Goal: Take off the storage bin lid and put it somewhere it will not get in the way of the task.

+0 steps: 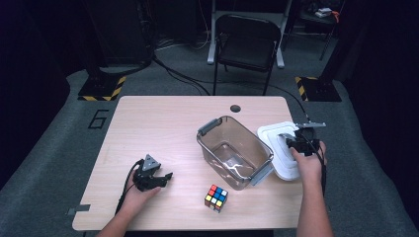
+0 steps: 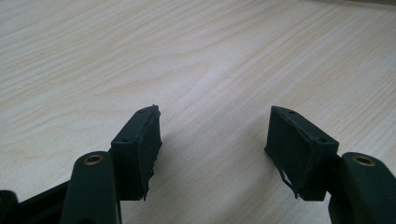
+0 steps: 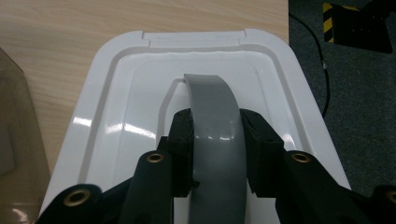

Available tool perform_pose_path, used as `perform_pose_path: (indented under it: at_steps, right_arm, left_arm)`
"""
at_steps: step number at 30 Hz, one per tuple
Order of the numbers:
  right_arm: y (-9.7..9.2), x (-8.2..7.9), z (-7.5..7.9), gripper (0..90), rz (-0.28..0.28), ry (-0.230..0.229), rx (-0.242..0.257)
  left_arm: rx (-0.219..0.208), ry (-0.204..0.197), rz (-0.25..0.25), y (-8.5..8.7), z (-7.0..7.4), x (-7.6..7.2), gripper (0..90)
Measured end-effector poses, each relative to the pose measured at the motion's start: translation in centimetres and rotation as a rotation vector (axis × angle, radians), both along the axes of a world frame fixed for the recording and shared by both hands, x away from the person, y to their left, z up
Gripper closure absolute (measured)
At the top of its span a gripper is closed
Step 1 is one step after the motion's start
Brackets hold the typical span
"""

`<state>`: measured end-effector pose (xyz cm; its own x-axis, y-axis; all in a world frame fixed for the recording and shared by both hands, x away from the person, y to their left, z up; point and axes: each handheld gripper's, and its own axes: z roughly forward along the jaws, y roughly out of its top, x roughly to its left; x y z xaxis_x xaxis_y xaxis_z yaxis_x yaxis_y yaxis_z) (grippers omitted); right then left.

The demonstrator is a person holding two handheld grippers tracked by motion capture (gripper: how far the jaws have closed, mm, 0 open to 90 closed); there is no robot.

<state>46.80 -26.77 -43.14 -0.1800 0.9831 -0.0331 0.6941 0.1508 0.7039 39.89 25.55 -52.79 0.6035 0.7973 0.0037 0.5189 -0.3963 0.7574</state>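
Lid white, at right edge of surface, beside clear bin. Left gripper: fingers half open, empty. Right gripper: fingers closed on grey handle; best kept centred, lid level.

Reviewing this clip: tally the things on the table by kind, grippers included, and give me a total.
Clear plastic bin: 1
White lid with grey handle: 1
Colour-tiled puzzle cube: 1
Handheld grippers: 2, the left gripper open over bare wood, the right gripper shut on the lid's handle
Total: 5
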Motion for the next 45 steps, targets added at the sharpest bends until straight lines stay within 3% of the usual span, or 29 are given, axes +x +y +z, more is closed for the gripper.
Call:
perform_pose_path:
  at_steps: [20, 33, 45]
  right_arm:
    - [0.4, 0.7, -2.8, 67.0, 0.005, 0.047, -0.016]
    - [0.2, 0.9, -3.7, 66.8, 0.007, 0.068, 0.003]
    - [0.5, 1.1, -4.2, 66.4, 0.024, 0.098, -0.021]
  left_arm:
    - [-0.005, -0.006, 0.006, -0.1, -0.1, 0.0, 35.2]
    - [-0.004, -0.007, 0.006, -0.1, -0.1, 0.0, 35.2]
    - [-0.004, -0.006, 0.007, -0.1, -0.1, 0.0, 35.1]
